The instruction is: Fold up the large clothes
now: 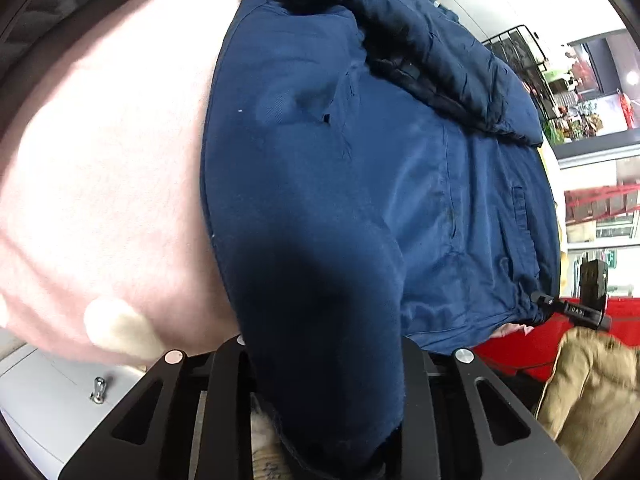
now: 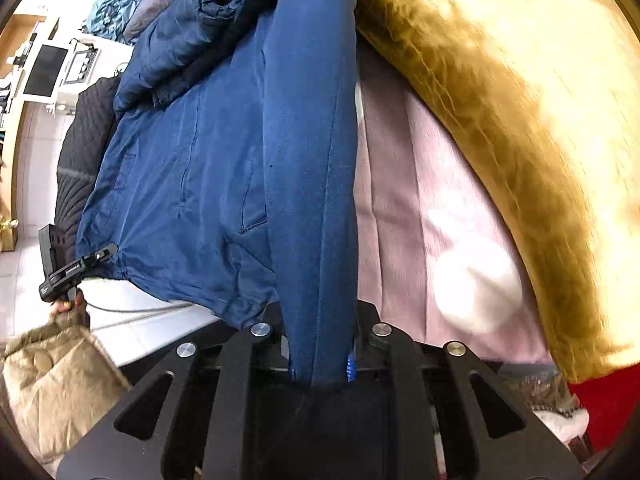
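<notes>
A large navy blue jacket (image 1: 360, 168) lies spread over a pink blanket (image 1: 104, 184). My left gripper (image 1: 324, 392) is shut on a thick fold of the jacket's hem that drapes over its fingers. In the right wrist view the same jacket (image 2: 192, 168) fills the left half. My right gripper (image 2: 320, 360) is shut on a long folded edge of it (image 2: 316, 160) that runs straight up from the jaws. Each gripper shows at the far hem corner in the other's view: the right gripper (image 1: 576, 312) and the left gripper (image 2: 76, 266).
A tan puffy garment (image 1: 592, 392) lies at the lower right; it also shows in the right wrist view (image 2: 52, 384). A golden-brown furry garment (image 2: 520, 120) lies beside the pink blanket (image 2: 432, 208). A black quilted garment (image 2: 80, 160) and a red surface (image 1: 520, 344) border the jacket.
</notes>
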`<state>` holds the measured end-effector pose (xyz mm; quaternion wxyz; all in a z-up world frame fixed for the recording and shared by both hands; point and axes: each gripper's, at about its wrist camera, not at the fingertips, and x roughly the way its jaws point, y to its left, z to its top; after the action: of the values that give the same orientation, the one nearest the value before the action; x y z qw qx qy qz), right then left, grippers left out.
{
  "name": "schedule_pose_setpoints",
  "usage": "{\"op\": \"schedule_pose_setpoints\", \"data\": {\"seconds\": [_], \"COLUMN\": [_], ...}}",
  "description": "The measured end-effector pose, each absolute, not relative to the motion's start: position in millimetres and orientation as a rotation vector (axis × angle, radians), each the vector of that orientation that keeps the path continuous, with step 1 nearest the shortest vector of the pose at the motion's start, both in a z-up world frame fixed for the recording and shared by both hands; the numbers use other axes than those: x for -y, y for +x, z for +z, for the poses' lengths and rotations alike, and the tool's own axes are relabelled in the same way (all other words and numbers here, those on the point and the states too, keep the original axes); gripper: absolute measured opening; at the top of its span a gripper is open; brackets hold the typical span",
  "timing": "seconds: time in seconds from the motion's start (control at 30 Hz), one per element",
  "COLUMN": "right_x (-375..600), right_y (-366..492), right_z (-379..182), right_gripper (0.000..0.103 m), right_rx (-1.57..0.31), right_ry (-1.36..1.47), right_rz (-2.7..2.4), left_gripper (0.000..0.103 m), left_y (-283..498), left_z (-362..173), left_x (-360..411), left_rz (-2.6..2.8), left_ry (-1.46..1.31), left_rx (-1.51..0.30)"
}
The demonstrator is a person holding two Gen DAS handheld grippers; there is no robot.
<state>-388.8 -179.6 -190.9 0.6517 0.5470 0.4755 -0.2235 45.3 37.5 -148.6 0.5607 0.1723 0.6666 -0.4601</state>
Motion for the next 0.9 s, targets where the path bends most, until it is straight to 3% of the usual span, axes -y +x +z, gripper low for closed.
{"op": "schedule_pose_setpoints", "data": {"seconds": [0.23,0.4,0.53,0.9], "right_x": [152,169,174,301], "right_y": [-404,-386,-383,-340], "right_z": [-213,-210,-194,-128], "right_gripper": [0.016,0.016,0.016,0.015], "right_rx": [-1.121,-1.147,-1.104,-0.785], "right_ry": [1.364,1.334,1.296,1.264], "right_rz": [-0.494,-0.483,-0.467,-0.512], "left_gripper": [0.024,0.023,0.023,0.023], "left_y": [36,39,49,111], "left_z": [-181,-185,-155,-67], "left_x": [-88,-70,-53,42], "left_rz": [-0.975,-0.941,-1.002,-1.103], "left_ry": [0.338,0.363,0.331,0.108], "left_rx": [-1.700,-1.716,-1.668,-1.459]}}
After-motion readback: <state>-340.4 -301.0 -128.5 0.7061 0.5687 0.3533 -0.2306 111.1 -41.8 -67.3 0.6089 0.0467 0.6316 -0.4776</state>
